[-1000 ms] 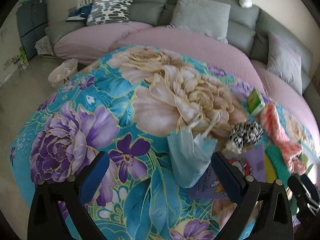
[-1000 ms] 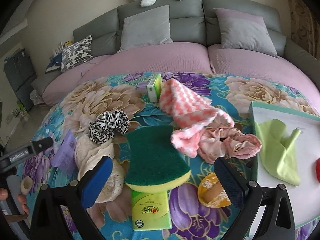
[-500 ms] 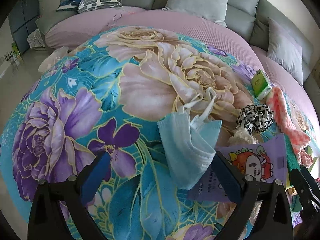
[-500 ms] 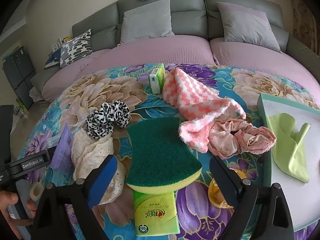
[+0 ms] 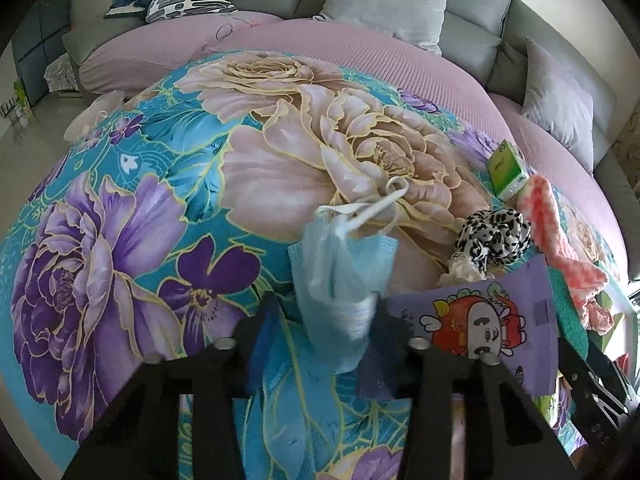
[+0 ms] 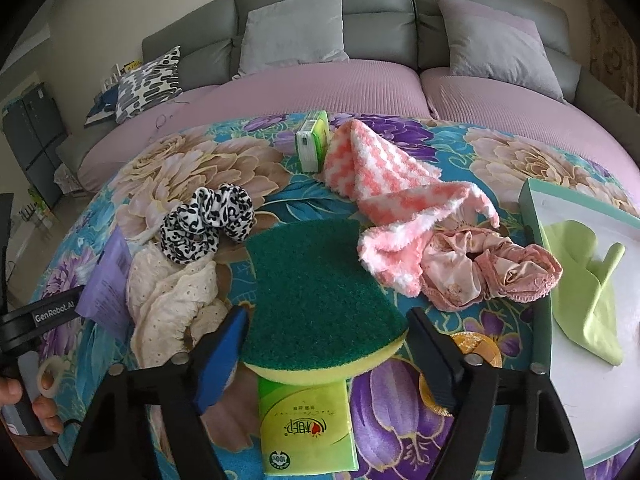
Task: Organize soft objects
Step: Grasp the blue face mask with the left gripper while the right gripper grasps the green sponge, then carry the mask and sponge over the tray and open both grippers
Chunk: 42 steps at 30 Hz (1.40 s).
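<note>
On the floral-covered surface point(image 6: 500, 152) I count one blue face mask point(image 5: 340, 276), one green-and-yellow sponge point(image 6: 320, 300), one leopard-print scrunchie point(image 6: 208, 220), one cream lace cloth point(image 6: 172, 300), one pink-and-white checked towel point(image 6: 392, 200), one pink satin piece point(image 6: 480, 268), two green tissue packs, one at the far side point(image 6: 314, 146) and one near me point(image 6: 306, 428), one purple cartoon packet point(image 5: 480, 328), and one pale green cloth point(image 6: 588, 284) lying in the white tray point(image 6: 536, 208) on my right.

My left gripper point(image 5: 324, 336) has its jaws closing around the lower end of the face mask; the blue pads sit at either side of it, blurred, and I cannot tell whether they press it yet. The mask is folded and crumpled, its long axis running away from me, with the white ear loops pointing toward the sofa point(image 5: 472, 28) and the narrow end toward me. It lies on the surface just left of the purple packet.

My right gripper point(image 6: 324, 344) has its jaws closing too, but wide, one at each side of the sponge's near edge, green side up. Its left pad is just at the sponge's edge; the right one stands a little clear. The sponge's near edge overlaps the near tissue pack, and its long axis runs roughly away from me.
</note>
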{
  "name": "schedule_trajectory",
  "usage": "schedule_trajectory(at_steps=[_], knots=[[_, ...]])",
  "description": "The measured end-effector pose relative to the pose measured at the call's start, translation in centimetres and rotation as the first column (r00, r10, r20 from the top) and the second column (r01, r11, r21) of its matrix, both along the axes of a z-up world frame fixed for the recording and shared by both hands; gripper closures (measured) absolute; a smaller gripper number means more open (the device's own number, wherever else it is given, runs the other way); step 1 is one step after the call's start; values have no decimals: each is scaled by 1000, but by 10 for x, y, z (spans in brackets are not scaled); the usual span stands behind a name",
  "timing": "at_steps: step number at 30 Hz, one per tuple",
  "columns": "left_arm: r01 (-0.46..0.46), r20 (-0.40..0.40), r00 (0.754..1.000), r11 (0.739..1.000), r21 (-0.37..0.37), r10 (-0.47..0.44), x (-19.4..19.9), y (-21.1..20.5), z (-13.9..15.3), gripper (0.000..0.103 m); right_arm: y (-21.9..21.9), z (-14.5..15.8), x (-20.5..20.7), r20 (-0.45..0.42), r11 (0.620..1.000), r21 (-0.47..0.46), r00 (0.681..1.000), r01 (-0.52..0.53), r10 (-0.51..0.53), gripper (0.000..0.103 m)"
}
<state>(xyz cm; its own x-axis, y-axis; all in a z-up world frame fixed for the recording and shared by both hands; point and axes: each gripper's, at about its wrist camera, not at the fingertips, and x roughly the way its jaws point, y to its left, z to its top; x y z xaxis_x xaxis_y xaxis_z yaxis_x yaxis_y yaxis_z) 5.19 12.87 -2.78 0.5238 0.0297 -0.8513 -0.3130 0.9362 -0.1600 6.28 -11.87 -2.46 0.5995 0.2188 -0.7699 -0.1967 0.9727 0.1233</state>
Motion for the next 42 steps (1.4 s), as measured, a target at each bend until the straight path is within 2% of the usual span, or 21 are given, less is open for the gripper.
schedule_trajectory(at_steps=[2,4,5,6,9,18,25,35,42], knots=[[3,0,1000,1000,5,-3,0,0,0,65,-1,-1,0,-5,1000,-1,1000,-2,2,25],[1,5,1000,1000,2,-1,0,1,1,72,0,-1,0,-7,1000,-2,1000,-6,6,27],[-4,11,1000,1000,2,4,-1,2,3,81,0,-1,0,-6,1000,-2,1000,-7,7,27],[-10,16,1000,1000,5,10,-2,3,4,84,0,0,-1,-6,1000,-2,1000,-8,8,28],[-24,32,999,1000,10,24,-4,6,7,90,-1,1,-2,-3,1000,9,1000,-14,14,28],[-48,113,993,999,26,44,-11,7,31,92,-5,14,-7,38,998,55,999,-26,24,29],[-46,265,964,998,41,33,-27,1,71,92,-12,35,-15,102,996,92,995,-22,12,29],[67,393,915,995,73,-90,-33,-43,104,92,-35,54,-23,154,993,113,987,22,-39,29],[170,430,880,979,115,-203,-30,-94,114,92,-72,62,-27,178,988,106,976,109,-127,29]])
